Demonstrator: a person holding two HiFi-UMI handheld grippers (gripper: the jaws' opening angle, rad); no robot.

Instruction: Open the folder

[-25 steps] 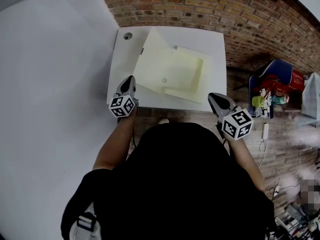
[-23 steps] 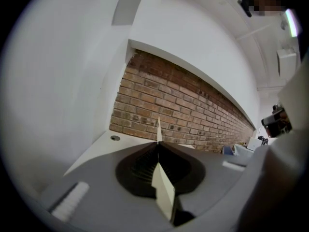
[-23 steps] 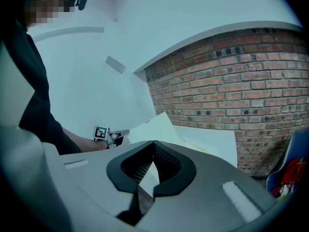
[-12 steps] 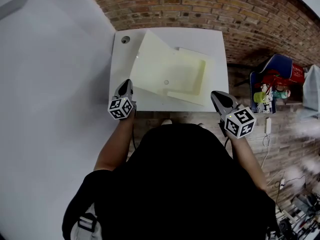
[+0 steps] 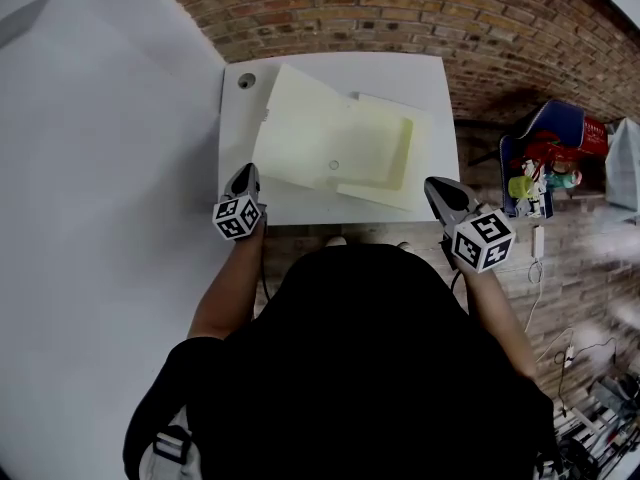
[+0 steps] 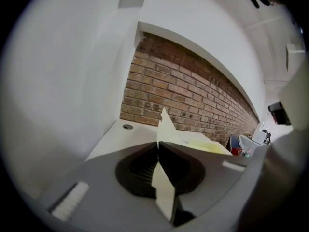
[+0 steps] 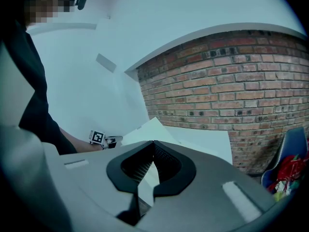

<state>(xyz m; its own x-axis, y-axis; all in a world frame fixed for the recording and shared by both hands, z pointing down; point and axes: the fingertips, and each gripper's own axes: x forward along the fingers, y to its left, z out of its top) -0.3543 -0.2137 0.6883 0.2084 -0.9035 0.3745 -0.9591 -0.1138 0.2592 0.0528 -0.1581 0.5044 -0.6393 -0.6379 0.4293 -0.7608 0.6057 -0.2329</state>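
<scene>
A pale yellow folder lies on the white table, its left cover swung open and still lifted off the tabletop. My left gripper is at the table's front left and is shut on that cover's near edge. In the left gripper view the thin sheet runs between the closed jaws and rises as a point beyond them. My right gripper hovers at the table's front right corner, shut on nothing. The right gripper view shows the raised cover ahead.
A round hole sits in the table's far left corner. A white wall runs along the left, a brick wall behind the table. A blue and red bag with small items stands on the right.
The left gripper has drawn back toward the table's near left and dropped lower, and the cover it holds has swung wider and flatter. The right gripper has hardly moved.
</scene>
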